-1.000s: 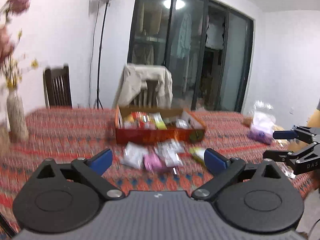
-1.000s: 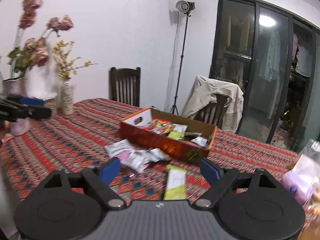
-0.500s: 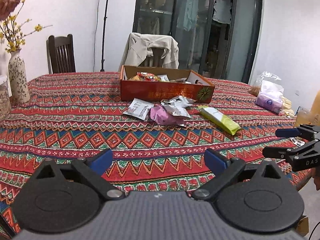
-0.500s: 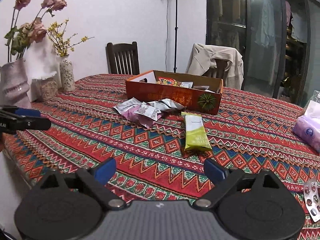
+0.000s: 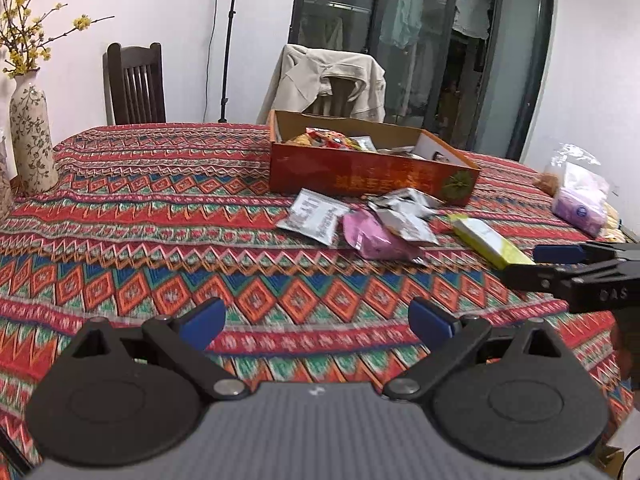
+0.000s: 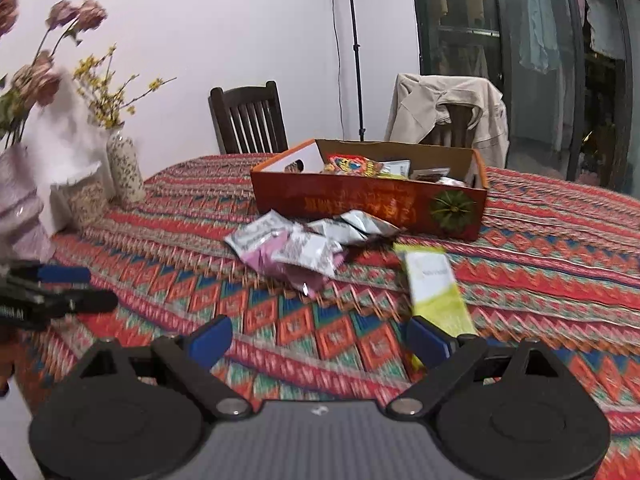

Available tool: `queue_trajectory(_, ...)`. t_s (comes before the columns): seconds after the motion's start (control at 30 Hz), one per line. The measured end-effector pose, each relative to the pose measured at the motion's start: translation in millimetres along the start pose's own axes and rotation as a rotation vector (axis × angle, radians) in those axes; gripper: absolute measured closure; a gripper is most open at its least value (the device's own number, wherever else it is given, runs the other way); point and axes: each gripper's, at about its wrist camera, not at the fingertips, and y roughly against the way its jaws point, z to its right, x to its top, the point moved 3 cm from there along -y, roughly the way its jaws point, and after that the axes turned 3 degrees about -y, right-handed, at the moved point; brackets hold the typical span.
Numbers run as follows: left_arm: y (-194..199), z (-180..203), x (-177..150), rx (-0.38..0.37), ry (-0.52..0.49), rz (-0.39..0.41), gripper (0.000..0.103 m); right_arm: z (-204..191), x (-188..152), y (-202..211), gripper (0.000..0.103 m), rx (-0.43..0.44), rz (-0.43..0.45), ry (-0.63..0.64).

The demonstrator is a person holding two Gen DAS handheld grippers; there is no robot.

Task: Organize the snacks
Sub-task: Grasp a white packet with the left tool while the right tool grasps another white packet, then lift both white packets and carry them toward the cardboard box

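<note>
Snacks [image 5: 372,220] lie loose before the box [image 5: 372,168].
Left gripper [image 5: 316,320] and right gripper [image 6: 320,338] both hover wide, empty, above the table [image 5: 140,240].

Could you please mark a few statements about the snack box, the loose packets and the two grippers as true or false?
1. The orange box already holds some snacks. True.
2. The green packet lies inside the box. False: it lies on the tablecloth, in front of the box.
3. The left gripper grips the pink packet. False: its jaws are open and empty, short of the packets.
4. The right gripper is open and holds nothing. True.
5. A jacket hangs over the chair behind the box. True.
6. The flower vase stands inside the box. False: it stands on the table, well away from the box.
</note>
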Motion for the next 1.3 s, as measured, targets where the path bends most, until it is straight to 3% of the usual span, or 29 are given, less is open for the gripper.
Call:
queue_trajectory(0.27, -55, -10, 43, 0.029, -0.109, 0.017, 0.003, 0, 40, -85, 0.009, 0.076, 0.002, -0.11)
queue_trajectory(0.43, -110, -20, 66, 0.004, -0.137, -0.027, 0.004, 6, 52, -130, 0.013, 0.076, -0.025, -0.177)
queue_trajectory(0.53, -136, -22, 71, -0.04, -0.134, -0.051, 0.005, 6, 51, -147, 0.034, 0.063, -0.057, -0.156)
queue_trajectory(0.6, -154, -20, 72, -0.043, -0.144, -0.078, 0.007, 8, 47, -149, 0.052, 0.063, -0.072, -0.151)
queue_trajectory(0.8, -182, -14, 72, -0.11, -0.144, -0.124, 0.013, 16, 34, -126, 0.053, 0.03, -0.082, -0.095)
queue_trajectory(0.9, -183, -15, 74, -0.146, -0.122, -0.126, 0.032, 19, 23, -114, 0.053, 0.013, -0.099, -0.07)
queue_trajectory(0.93, -183, -15, 74, -0.159, -0.12, -0.128, 0.045, 19, 20, -110, 0.053, 0.01, -0.104, -0.064)
queue_trajectory(0.97, -182, -15, 73, -0.15, -0.133, -0.128, 0.05, 19, 17, -106, 0.053, 0.006, -0.104, -0.055)
queue_trajectory(1.07, -176, -9, 69, -0.124, -0.17, -0.127, 0.054, 18, 11, -99, 0.053, -0.009, -0.103, -0.036)
queue_trajectory(1.3, -130, -1, 43, -0.065, -0.137, -0.145, 0.055, 9, 0, -84, 0.053, -0.042, -0.108, 0.052)
